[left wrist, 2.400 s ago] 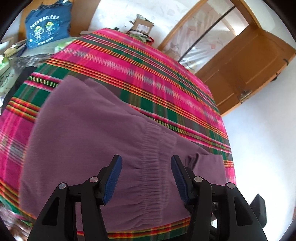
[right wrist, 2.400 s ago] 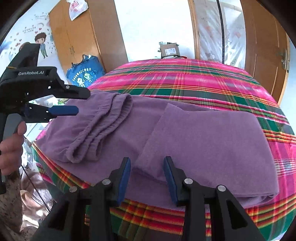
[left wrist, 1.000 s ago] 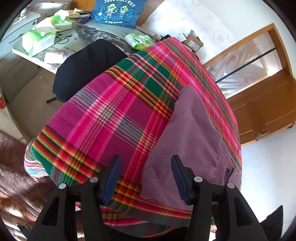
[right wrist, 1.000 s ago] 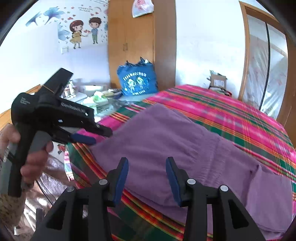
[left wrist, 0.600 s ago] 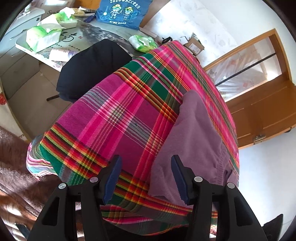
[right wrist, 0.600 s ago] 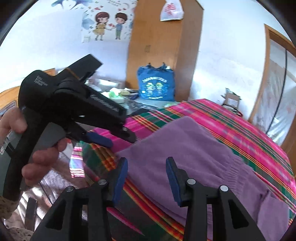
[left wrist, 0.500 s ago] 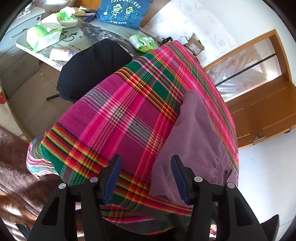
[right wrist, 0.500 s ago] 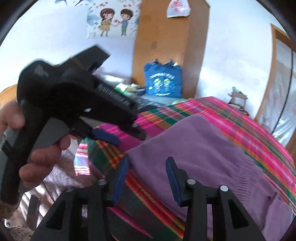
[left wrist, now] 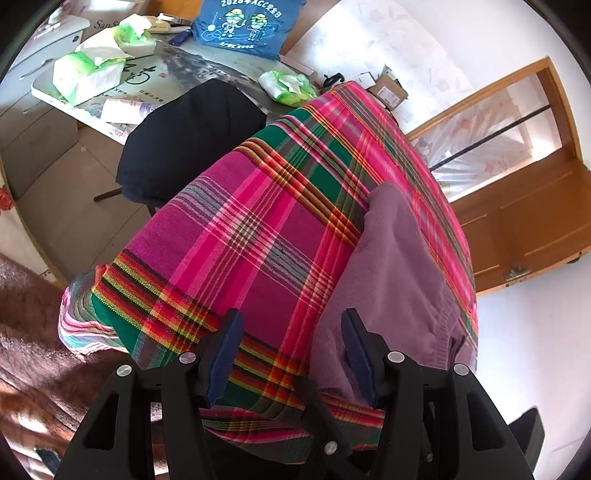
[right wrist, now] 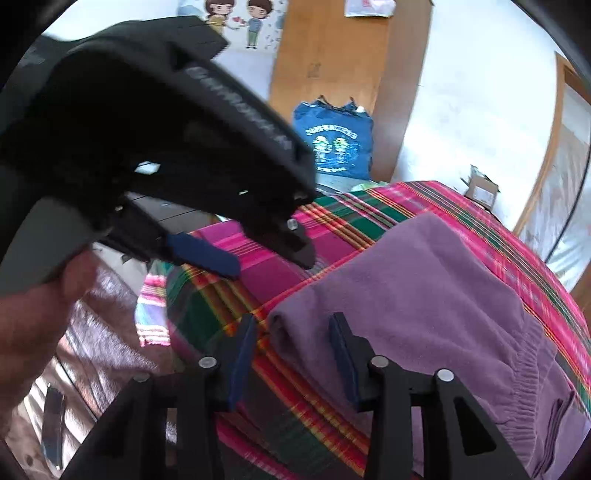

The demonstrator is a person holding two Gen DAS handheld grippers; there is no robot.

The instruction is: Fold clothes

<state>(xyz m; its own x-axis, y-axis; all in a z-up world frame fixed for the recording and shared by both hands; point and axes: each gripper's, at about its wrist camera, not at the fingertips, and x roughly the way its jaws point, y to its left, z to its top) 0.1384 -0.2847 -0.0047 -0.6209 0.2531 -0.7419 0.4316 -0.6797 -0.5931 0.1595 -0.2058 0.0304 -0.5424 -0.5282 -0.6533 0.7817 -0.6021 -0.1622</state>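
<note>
Folded purple trousers (left wrist: pixel 395 280) lie on a pink and green plaid bedspread (left wrist: pixel 258 229), with the elastic waistband at the right. My left gripper (left wrist: pixel 291 332) hovers open over the bed's near edge, just left of the trousers, with nothing between its pads. In the right wrist view the trousers (right wrist: pixel 424 295) fill the right side. My right gripper (right wrist: pixel 291 332) is closing, and the near left corner of the trousers lies between its jaws; the pads are not pressing on it. A hand (right wrist: pixel 33 317) holds the left gripper (right wrist: pixel 258 254) close above that corner.
A desk (left wrist: pixel 177 70) with tissue packs and a blue bag (left wrist: pixel 247 22) stands beyond the bed, with a black chair (left wrist: pixel 184 136) beside it. A cardboard box (left wrist: pixel 388 92) and a wooden door (left wrist: pixel 524 229) lie at the far side. Brown fabric (left wrist: pixel 26 332) is at the lower left.
My right gripper has swung left and down to the trousers' near left corner, close under the left gripper, and its jaws have narrowed. The left gripper has barely moved.
</note>
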